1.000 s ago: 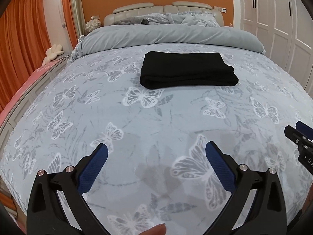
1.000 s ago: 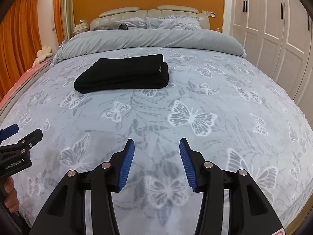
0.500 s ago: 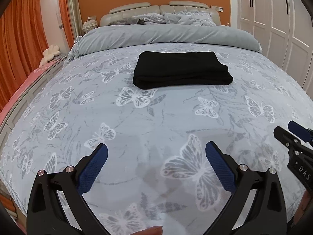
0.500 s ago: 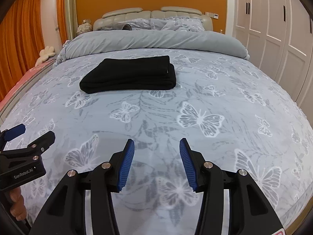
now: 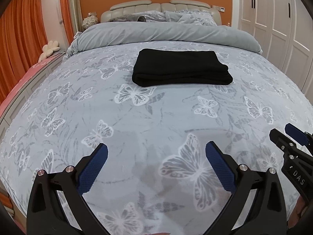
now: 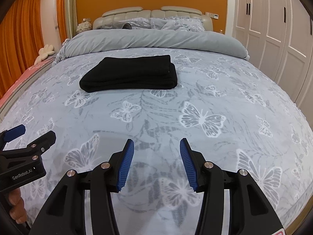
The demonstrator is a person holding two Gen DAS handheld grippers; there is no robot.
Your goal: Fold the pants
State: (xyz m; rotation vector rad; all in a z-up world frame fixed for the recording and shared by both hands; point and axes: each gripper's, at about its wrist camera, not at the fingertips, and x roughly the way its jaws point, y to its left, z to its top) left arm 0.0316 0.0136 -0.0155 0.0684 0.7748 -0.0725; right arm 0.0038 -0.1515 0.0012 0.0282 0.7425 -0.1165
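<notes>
One pair of black pants [image 5: 182,67] lies folded into a thick rectangular bundle on the bed [image 5: 156,117], on the butterfly-print cover toward the headboard end, just short of the rolled-back grey duvet [image 5: 166,34] and well apart from both grippers. The fabric looks soft, knit-like and light, so I judge it will sag and slide apart unless all layers are pinched together. The rounded fold edge facing the cameras, or the stacked layers at the bundle's right end [image 6: 172,74], seem the best places to take hold. Its long axis runs left to right across the bed, parallel to the headboard [image 6: 152,15]; the rounded fold faces the foot of the bed, and the layered open ends show on the right in the right wrist view.

The left gripper [image 5: 156,156] hovers over the near part of the bed with jaws spread wide and empty. The right gripper [image 6: 156,154] hangs beside it, jaws parted more narrowly, also holding nothing. By my reading, the folding looks essentially complete.
</notes>
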